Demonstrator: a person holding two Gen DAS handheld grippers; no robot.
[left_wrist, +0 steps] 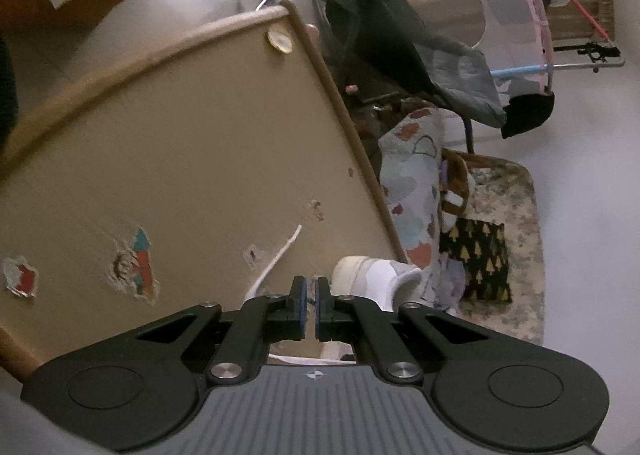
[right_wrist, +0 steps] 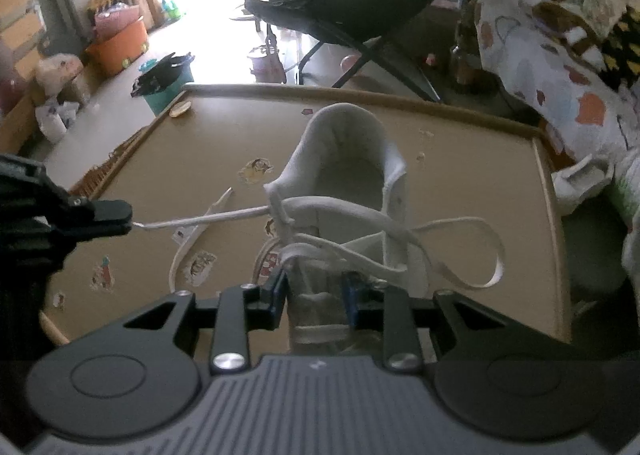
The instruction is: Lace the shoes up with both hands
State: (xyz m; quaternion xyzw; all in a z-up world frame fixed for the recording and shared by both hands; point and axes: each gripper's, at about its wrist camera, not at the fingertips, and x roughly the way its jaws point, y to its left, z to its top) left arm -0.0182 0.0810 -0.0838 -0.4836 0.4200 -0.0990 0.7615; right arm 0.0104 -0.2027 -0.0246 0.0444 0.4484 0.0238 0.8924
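- Here, centre of the right wrist view: the white shoe (right_wrist: 344, 175) stands on the table (right_wrist: 472, 191), laces crossed over its tongue.
- At left, we keep the left tongs (right_wrist: 130, 217) pinched on the lace end (right_wrist: 200, 220), drawn taut; pulling evenly should snug it without tipping the shoe.
- At bottom, our right tongs (right_wrist: 316, 291) stand parted, straddling the shoe's front; contact unclear.

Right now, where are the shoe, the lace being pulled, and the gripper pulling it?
shoe (right_wrist: 344, 159): right wrist view, on the padded inside of the heel.
lace (right_wrist: 208, 219): right wrist view, on the taut stretch.
left gripper (right_wrist: 130, 219): right wrist view, at its closed tip.
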